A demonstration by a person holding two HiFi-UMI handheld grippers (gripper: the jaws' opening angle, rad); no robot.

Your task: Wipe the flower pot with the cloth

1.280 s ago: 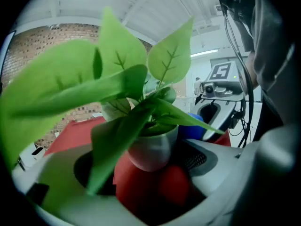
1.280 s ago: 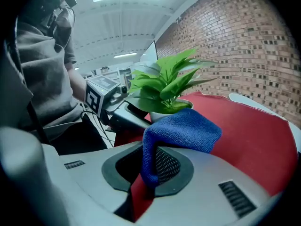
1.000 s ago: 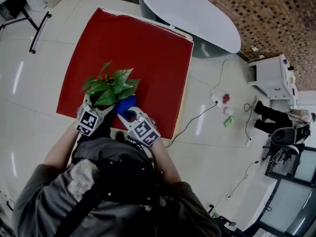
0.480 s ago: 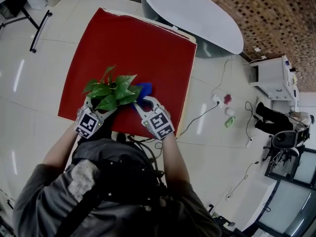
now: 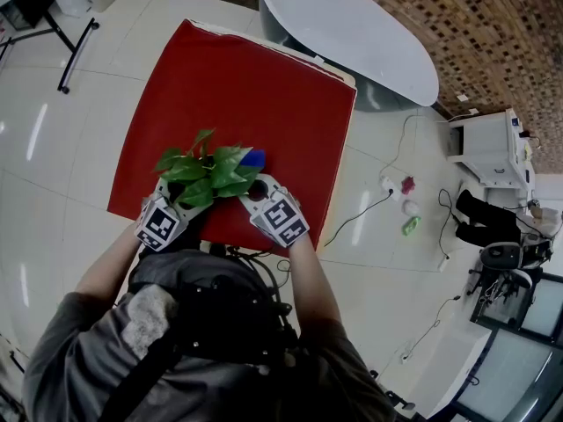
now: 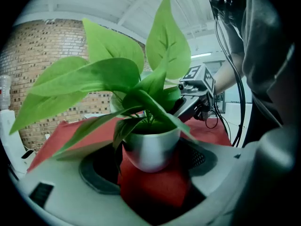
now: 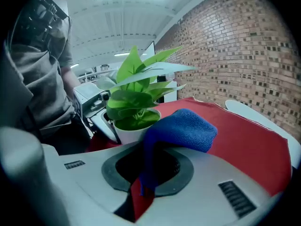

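Observation:
A white flower pot (image 6: pixel 151 149) with a green leafy plant (image 5: pixel 207 172) stands near the front edge of the red table (image 5: pixel 255 77). My left gripper (image 6: pixel 150 171) is shut on the pot, one jaw against each side of it. In the head view the leaves hide most of the pot and the left gripper (image 5: pixel 179 199). My right gripper (image 7: pixel 145 173) is shut on a blue cloth (image 7: pixel 181 128), which bunches up above the jaws right beside the pot's rim (image 7: pixel 136 126). From above, the cloth (image 5: pixel 253 158) shows at the plant's right side, ahead of the right gripper (image 5: pixel 257 189).
A white oval table (image 5: pixel 352 25) stands beyond the red table's far corner. A cable (image 5: pixel 369 205) and small items (image 5: pixel 407 205) lie on the tiled floor to the right, near a white cabinet (image 5: pixel 484 143). A black stand leg (image 5: pixel 75 47) lies at upper left.
My right gripper has carried the blue cloth from the pot's near side round to its right and far side. The left gripper and the pot have stayed put.

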